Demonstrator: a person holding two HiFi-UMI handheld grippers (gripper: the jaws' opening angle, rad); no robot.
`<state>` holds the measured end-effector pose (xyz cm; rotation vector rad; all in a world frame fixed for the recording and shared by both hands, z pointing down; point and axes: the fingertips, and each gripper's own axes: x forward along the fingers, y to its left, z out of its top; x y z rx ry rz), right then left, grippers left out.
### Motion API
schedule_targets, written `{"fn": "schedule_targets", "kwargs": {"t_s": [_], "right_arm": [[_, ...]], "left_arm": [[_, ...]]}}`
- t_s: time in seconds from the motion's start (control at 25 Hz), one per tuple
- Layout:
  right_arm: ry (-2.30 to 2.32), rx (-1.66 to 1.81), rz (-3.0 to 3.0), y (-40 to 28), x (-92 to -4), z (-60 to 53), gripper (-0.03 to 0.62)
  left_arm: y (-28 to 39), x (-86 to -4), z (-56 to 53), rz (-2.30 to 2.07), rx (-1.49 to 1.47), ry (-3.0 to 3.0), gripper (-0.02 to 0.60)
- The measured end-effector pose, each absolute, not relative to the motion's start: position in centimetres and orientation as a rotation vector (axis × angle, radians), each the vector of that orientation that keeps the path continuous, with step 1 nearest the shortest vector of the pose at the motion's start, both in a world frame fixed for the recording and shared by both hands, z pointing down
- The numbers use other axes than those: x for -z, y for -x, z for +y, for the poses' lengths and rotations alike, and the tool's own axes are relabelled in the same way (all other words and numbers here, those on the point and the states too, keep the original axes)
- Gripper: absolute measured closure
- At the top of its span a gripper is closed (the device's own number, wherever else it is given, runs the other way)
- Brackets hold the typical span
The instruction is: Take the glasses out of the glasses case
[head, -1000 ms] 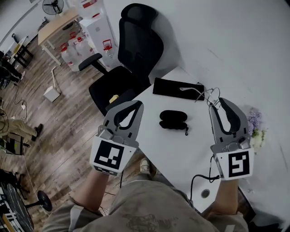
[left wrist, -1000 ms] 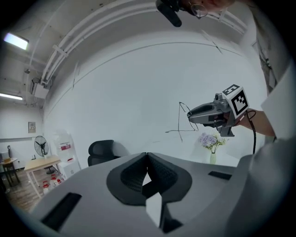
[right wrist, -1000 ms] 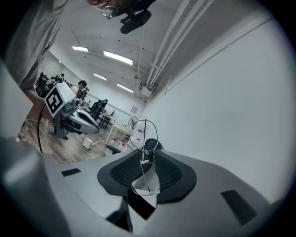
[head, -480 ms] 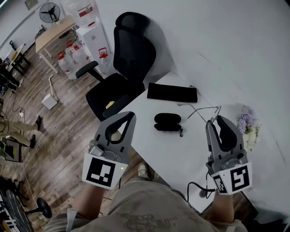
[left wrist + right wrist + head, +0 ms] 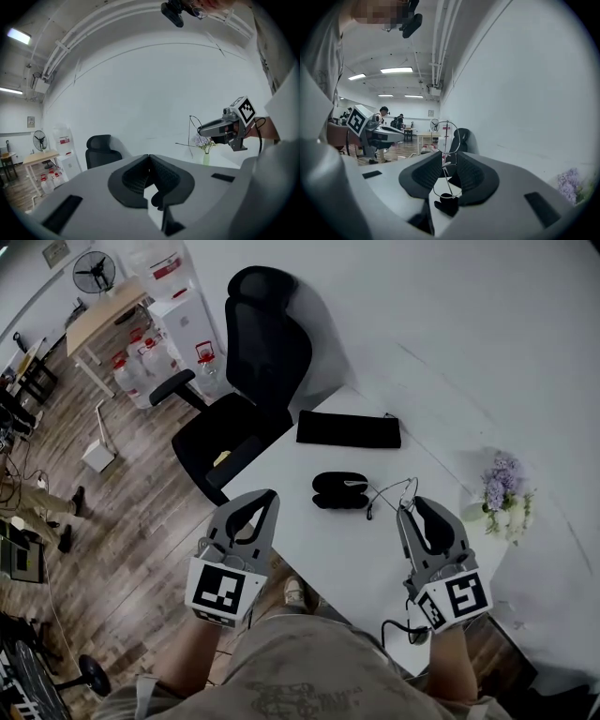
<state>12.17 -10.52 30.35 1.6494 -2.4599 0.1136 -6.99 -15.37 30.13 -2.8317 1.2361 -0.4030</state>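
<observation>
White table spreads below me. My left gripper, pressed together on nothing, sits a little lower than a second ago. At centre the glasses case lies where it was. Just right, my right gripper pinches the wire glasses, now down beside the case.

White desk carries flat black pouch near far edge, purple flowers in a vase at right. Black office chair just beside desk's far-left corner. Wood floor; wooden table, water jugs, standing fan further back
</observation>
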Motion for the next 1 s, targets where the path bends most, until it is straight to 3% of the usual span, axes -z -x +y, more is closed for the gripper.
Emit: {"fn": "schedule_targets", "kwargs": {"t_s": [1.0], "right_arm": [[-1.653, -0.221, -2.481, -12.4, -31.9, -11.1, 0.477]], "left_arm": [[5.4, -31.8, -15.4, 1.173, 0.494, 2.85, 0.565]]}}
